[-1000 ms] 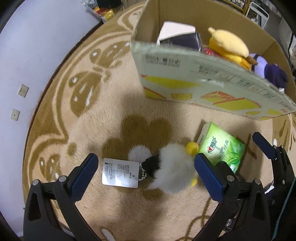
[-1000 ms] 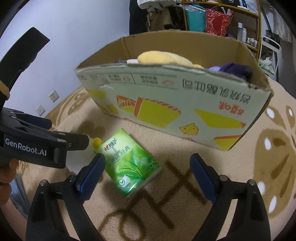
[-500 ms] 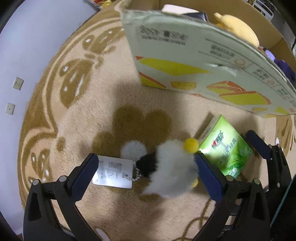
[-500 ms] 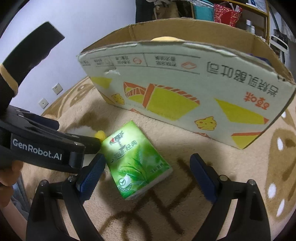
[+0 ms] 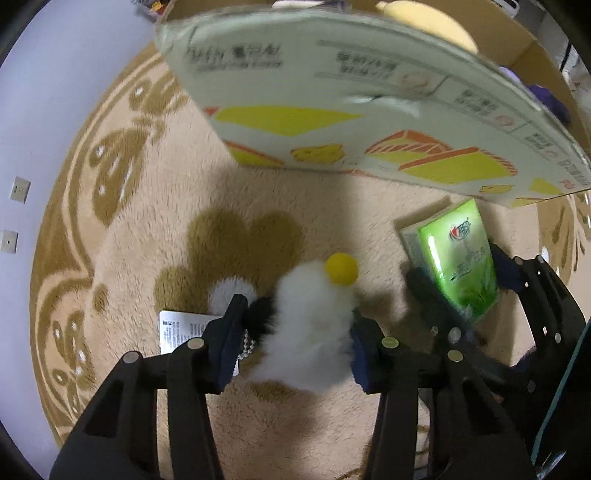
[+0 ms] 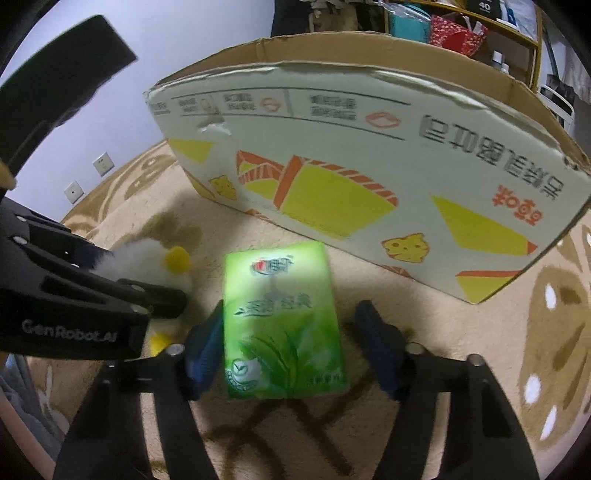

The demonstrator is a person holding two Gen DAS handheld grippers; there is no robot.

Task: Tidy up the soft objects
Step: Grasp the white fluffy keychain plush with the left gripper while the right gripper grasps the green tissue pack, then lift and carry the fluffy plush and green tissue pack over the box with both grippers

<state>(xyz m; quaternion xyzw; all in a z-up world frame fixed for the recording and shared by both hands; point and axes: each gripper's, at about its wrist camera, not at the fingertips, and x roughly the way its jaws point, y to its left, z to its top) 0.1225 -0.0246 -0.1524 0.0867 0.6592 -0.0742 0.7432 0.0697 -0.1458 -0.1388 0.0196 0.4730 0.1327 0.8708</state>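
One cardboard box point(image 5: 332, 122) stands on the patterned carpet point(image 5: 147, 206), its printed side facing both cameras. Over its rim the left wrist view shows the top of a yellow plush point(image 5: 428, 16) and a bit of a purple soft thing point(image 5: 546, 101) inside; the rest of its contents is hidden by the wall.

Outside the box lie two items. One white fluffy toy point(image 5: 310, 325), with a yellow pompom and a black patch (a white paper tag point(image 5: 181, 332) hangs from it on a bead chain), sits on the carpet in front of the box. The left gripper point(image 5: 295, 339) has closed in on it, both blue pads pressed into the fur.

One green tissue pack point(image 6: 282, 325) lies just to the toy's right, near the box wall. The right gripper point(image 6: 291, 347) straddles it with its jaws partly apart: the left pad touches the pack's edge, the right pad stands clear.
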